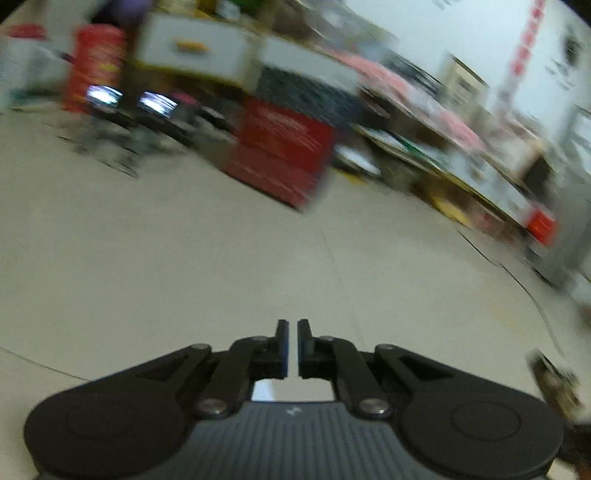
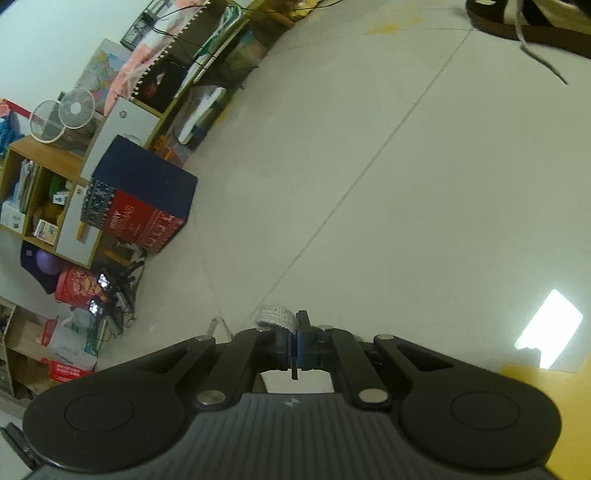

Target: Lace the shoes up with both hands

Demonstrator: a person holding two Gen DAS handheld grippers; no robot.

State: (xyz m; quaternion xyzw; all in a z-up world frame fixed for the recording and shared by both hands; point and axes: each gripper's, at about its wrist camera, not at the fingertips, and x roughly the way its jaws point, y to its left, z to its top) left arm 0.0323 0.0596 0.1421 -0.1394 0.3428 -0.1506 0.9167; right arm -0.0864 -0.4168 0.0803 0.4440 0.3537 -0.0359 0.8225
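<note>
Right gripper (image 2: 294, 334) gripping shoelace (image 2: 277, 319); left gripper (image 1: 293, 343) empty.
Right fingers are clamping the grey lace; left fingers are standing slightly apart. The shoe (image 2: 532, 18) is lying on the floor (image 2: 406, 184) at 1 o'clock.

Pale tiled floor (image 2: 406, 184), cluttered wooden shelves (image 2: 40, 173) along white wall (image 2: 48, 44).

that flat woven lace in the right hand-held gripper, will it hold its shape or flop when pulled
Probably floppy: the shoelace curls over in a loop just past the right hand-held gripper instead of standing straight. Its woven, flat surface likely grips the pads rather than slipping. It looks thin, so probably very light.
</note>
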